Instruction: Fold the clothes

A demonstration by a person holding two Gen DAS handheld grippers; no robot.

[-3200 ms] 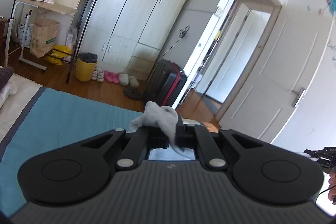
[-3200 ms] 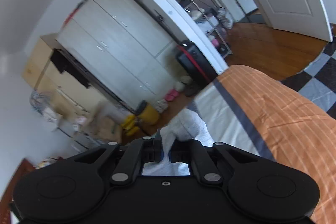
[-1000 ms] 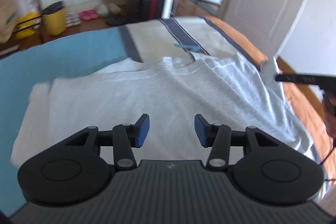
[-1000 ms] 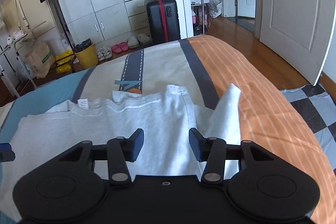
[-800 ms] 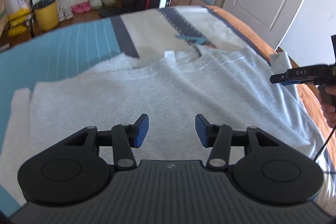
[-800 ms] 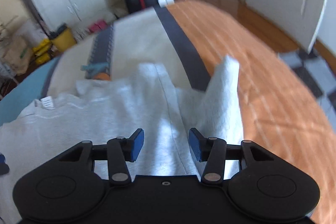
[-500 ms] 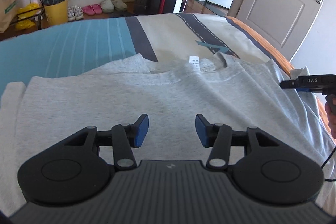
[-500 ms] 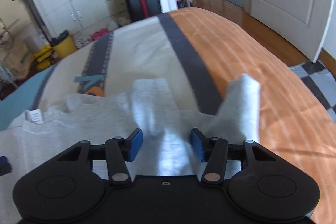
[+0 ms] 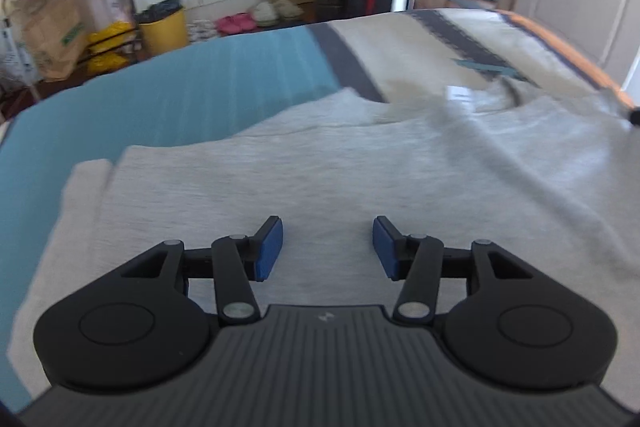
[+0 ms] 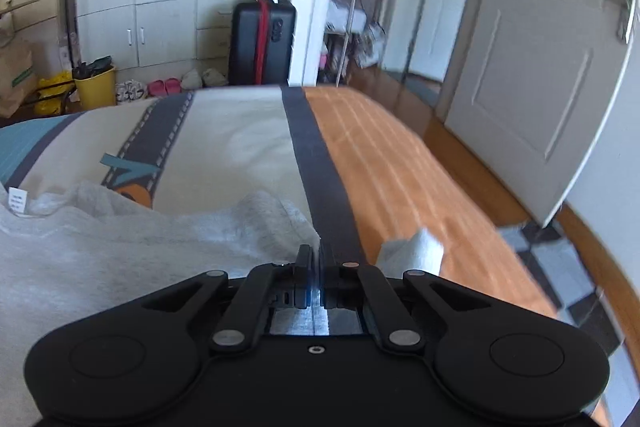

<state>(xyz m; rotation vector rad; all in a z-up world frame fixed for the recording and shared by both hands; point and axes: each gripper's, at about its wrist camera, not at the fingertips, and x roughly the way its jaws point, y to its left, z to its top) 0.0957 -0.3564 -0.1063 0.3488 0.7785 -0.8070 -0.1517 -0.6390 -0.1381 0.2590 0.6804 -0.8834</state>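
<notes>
Left gripper (image 9: 327, 247): blue pads well apart, nothing between them, poised over the body of the grey T-shirt (image 9: 320, 179). Right gripper (image 10: 316, 259): pressed together at the shirt's right edge near the shoulder, apparently pinching a fold of grey cloth there, though the bite itself hidden behind the fingers.

T-shirt spread broad and mostly flat across the bed (image 10: 380, 155), ahead of and under both tools; collar and white label (image 10: 17, 201) at the far side, away from the tools. Left sleeve (image 9: 84, 187) flat beyond the left gripper's left side; right sleeve (image 10: 412, 251) rumpled and standing up just right of the right gripper. No fold visible across the body: judged laid out for folding, with side and sleeve folds and the final halving left. Right-hand grip judged the start of turning that side inward.

Containers, all well beyond the bed's far edge: yellow bin (image 10: 95, 83), dark liner or bag in its mouth, contents otherwise unclear; brown paper bag (image 9: 56, 35), contents hidden; black suitcase (image 10: 262, 41), shut and upright.
</notes>
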